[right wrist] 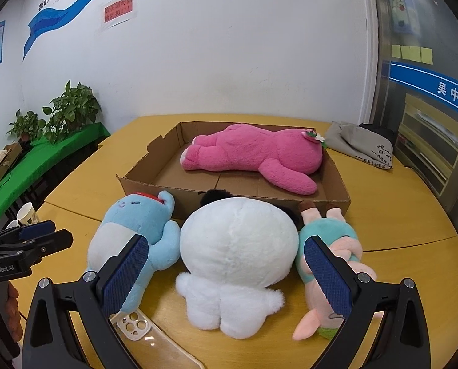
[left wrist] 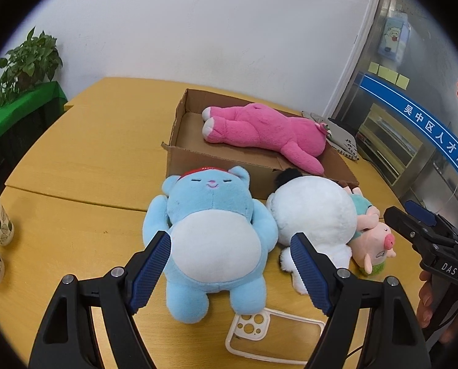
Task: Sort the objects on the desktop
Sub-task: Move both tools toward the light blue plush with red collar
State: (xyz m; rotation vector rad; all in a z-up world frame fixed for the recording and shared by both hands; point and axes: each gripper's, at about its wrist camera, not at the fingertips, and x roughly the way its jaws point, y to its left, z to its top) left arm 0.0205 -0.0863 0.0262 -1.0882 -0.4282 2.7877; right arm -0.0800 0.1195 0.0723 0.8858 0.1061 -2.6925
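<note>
Pink toy point(right wrist: 253, 153) lies in box point(right wrist: 336, 190). Blue point(left wrist: 213, 240), white point(right wrist: 238, 261), pig point(right wrist: 330, 258) toys near, outside. Both my claws point(left wrist: 230, 272) point(right wrist: 225, 279) spread, empty.

Both cameras look forward and down from just behind their own claws, close over the counter point(left wrist: 75, 166); the left one sits further left, and both share the cardboard box point(right wrist: 173, 195) and the plush toys before it

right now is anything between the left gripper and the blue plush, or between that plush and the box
Nothing visible blocks the open left gripper from the blue plush. Beyond the plush, only the cardboard box near wall stands in the way, so it must be lifted over.
</note>
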